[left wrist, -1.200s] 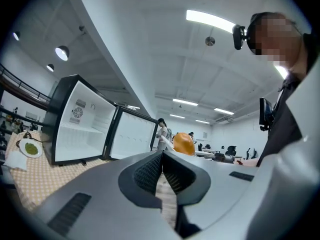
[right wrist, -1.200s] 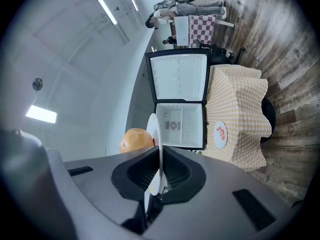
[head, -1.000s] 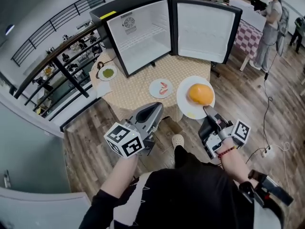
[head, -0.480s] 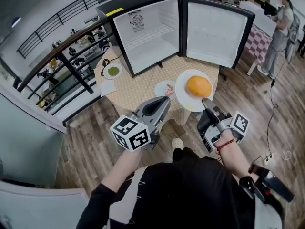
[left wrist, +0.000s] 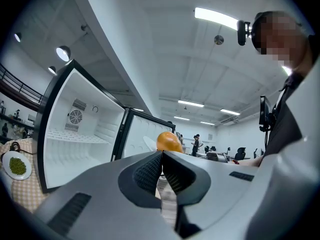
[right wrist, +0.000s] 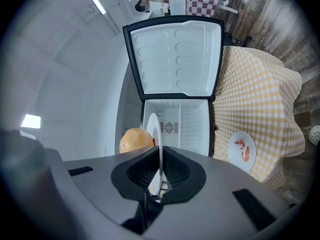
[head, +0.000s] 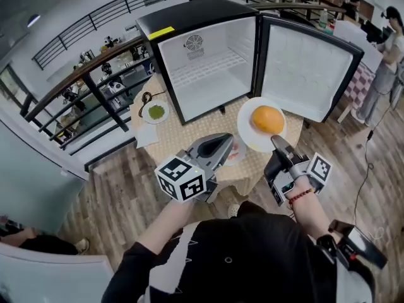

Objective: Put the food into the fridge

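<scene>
Because the round orange food [head: 267, 119] lies loose on the large white round plate [head: 247, 133], the right gripper [head: 278, 146] grips the plate's near rim and holds it roughly flat, probably so nothing rolls off. The plate is just in front of the open black mini fridge [head: 208, 74], whose white inside is bare and whose door [head: 309, 74] is swung wide. The left gripper [head: 228, 142], jaws together on nothing, hovers beside the plate over the yellow checked tablecloth [head: 183, 134], apparently kept clear. A small white dish of green food [head: 156, 112] sits further left.
</scene>
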Action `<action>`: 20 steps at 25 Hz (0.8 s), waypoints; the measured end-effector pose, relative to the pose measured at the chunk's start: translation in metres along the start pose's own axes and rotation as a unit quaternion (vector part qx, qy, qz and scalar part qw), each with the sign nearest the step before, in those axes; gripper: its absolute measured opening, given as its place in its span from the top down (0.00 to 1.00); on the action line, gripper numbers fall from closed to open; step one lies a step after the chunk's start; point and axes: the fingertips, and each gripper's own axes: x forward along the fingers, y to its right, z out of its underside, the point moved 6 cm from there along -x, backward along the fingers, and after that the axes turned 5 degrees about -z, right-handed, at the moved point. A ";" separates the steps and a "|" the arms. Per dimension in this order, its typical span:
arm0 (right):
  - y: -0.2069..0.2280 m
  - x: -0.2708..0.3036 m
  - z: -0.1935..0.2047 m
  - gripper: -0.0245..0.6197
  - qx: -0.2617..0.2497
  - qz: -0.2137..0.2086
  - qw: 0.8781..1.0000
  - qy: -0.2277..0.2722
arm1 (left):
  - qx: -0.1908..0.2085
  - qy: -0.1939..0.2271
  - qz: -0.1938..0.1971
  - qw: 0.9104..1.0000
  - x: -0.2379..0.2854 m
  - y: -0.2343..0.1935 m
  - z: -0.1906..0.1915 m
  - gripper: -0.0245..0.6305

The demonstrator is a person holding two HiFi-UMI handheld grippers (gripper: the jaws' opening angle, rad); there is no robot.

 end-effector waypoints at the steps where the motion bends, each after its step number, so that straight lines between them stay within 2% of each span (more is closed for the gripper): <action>1: 0.003 0.009 -0.007 0.92 -0.001 0.003 1.000 -0.003 | 0.000 0.000 -0.002 1.000 0.007 -0.007 -0.001 0.94; 11: 0.029 0.097 -0.061 0.92 -0.008 0.014 1.000 -0.027 | 0.000 -0.005 -0.031 1.000 0.061 -0.074 -0.008 0.94; 20: 0.042 0.145 -0.094 0.92 -0.004 0.009 0.999 -0.042 | 0.007 -0.002 -0.042 0.999 0.103 -0.108 -0.016 0.94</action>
